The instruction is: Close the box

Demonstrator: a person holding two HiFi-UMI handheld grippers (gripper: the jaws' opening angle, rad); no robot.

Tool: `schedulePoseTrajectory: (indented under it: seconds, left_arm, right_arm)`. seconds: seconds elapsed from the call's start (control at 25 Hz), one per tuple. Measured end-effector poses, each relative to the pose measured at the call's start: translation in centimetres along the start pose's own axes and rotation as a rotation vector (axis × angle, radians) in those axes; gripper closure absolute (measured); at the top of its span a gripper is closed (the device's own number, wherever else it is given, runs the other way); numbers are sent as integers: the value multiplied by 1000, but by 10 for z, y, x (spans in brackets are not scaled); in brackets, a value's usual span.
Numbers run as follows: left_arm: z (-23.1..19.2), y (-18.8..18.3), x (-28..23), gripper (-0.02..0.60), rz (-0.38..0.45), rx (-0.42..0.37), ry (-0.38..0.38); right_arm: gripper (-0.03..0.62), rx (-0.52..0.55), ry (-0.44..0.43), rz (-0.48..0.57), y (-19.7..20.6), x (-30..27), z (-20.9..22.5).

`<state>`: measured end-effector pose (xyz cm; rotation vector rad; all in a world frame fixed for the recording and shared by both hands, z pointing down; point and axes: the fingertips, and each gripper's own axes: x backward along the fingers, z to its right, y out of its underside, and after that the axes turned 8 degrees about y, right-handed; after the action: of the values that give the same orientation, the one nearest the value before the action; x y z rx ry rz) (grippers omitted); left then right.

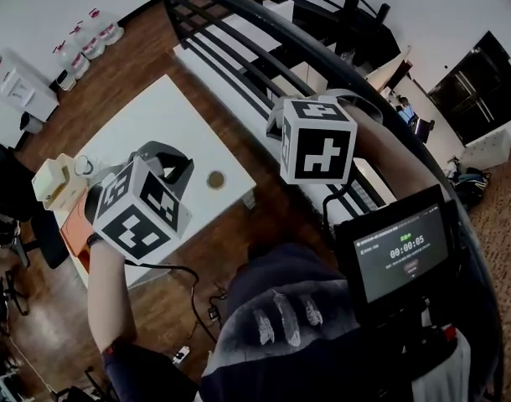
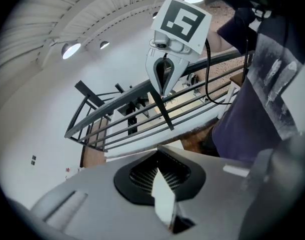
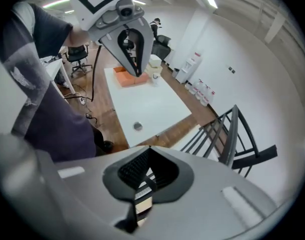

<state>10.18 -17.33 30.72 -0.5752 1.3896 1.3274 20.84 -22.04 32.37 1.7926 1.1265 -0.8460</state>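
**Box** (image 1: 56, 179): pale, placed at the far left end of the white worktop (image 1: 167, 111), just beside an orange item (image 1: 74, 227). Whether its lid is up or down cannot be told at this size.

**Other item on worktop:** one small round object (image 1: 215, 178), well apart from the box.

**Left claw** (image 3: 137, 72): raised in the air above the worktop's near edge. Its tips are pressed together with nothing between them.

**Right claw** (image 2: 162, 91): raised off to the side over the dark railing (image 1: 264, 53). Its tips are likewise together and nothing is held.

**Step in hand:** judged not begun, as both claws are held high, pointed at each other and well apart from the box.

**Next move:** both claws are to be lowered and turned toward the box. The lid must be located, then a closed tip set against it to push it down.
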Motion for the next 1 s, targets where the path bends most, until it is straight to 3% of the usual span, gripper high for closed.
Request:
schedulePoseTrajectory:
  seconds: [0.32, 0.64, 1.0]
  left_arm:
    - [-9, 66, 19, 568, -71, 265, -98]
    - [-2, 157, 33, 568, -111, 465, -175]
    - [31, 319, 101, 568, -120, 581, -236]
  right_arm:
    - [590, 261, -119, 111, -65, -48, 9]
    - [590, 468, -176, 191, -155, -97, -1]
    - [590, 579, -199, 208, -318, -134, -59]
